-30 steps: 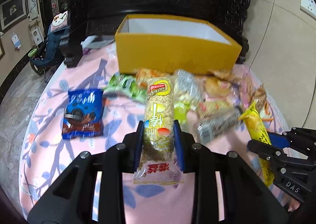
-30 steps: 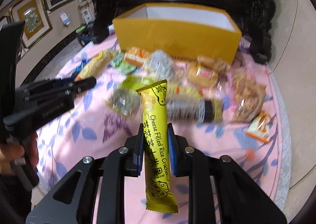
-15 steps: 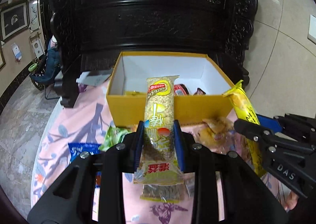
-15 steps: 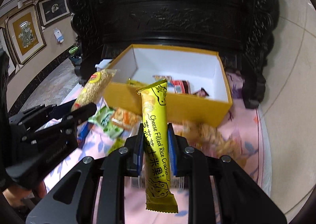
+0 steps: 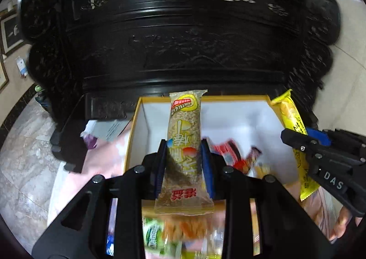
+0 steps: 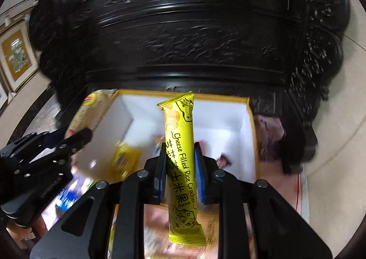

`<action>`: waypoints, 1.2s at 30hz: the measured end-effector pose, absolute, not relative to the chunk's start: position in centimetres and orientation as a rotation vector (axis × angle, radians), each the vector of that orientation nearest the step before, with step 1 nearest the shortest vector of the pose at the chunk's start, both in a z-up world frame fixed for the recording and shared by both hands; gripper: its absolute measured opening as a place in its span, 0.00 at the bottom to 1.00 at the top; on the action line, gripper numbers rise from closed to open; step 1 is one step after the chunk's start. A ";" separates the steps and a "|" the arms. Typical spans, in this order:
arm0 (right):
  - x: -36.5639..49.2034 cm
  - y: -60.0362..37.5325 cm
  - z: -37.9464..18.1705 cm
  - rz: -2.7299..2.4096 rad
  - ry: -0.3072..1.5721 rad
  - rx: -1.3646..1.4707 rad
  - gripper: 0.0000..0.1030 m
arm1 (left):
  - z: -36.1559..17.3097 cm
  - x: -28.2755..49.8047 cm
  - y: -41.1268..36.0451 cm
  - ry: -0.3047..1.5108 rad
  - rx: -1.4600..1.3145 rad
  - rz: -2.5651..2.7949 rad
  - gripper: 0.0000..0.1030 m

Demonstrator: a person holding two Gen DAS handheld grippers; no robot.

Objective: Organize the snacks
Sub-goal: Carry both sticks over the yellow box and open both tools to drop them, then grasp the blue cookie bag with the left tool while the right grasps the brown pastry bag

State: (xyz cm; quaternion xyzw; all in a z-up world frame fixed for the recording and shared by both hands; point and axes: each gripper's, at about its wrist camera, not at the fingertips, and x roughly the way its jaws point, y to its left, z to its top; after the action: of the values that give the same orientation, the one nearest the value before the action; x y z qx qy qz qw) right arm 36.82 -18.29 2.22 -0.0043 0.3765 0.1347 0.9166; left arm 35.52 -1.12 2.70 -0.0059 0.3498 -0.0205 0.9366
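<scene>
My left gripper [image 5: 184, 163] clamps a clear-wrapped grain bar [image 5: 184, 144] between its blue pads, the bar standing lengthwise above the open yellow box [image 5: 135, 131]. My right gripper [image 6: 180, 167] pinches a yellow cheese rice cracker stick [image 6: 180, 156] the same way over the same box [image 6: 254, 135]. A few wrapped snacks [image 5: 231, 153] lie on the white box floor. Loose packets [image 5: 157, 236] blur below on the pink cloth, and dark carved furniture [image 5: 183, 41] rises behind the box.

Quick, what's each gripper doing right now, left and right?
Left gripper: closed on the grain bar.
Right gripper: closed on the cheese rice cracker.
</scene>
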 end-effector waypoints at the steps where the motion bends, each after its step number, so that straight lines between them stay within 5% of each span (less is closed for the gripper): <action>1: 38.2 -18.4 1.8 0.262 0.775 -0.009 0.28 | 2.5 36.4 -1.0 0.713 -0.017 -0.032 0.40; 2: 39.1 -18.4 1.4 0.246 0.782 -0.013 0.40 | 2.3 37.2 -0.9 0.711 -0.013 -0.017 0.73; 4: 40.5 -18.6 0.4 0.230 0.804 -0.016 0.50 | 2.1 37.8 -0.9 0.684 0.006 0.006 0.90; 19: 33.4 -19.1 1.1 0.313 0.813 -0.056 0.50 | 2.5 29.3 0.8 0.701 0.068 -0.044 0.90; 22: 29.4 -19.8 0.9 0.334 0.818 -0.072 0.56 | 2.0 25.5 2.0 0.707 0.073 -0.055 0.90; 36: 15.1 -20.6 -8.3 0.386 0.948 -0.026 0.59 | -9.1 18.1 12.5 0.901 -0.003 0.184 0.90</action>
State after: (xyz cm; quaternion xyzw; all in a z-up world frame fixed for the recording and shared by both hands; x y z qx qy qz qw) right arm 15.07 -20.56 -8.30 -0.0127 0.4535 0.1847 0.8718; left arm 18.10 12.50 -9.07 -0.0016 0.4346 0.0888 0.8962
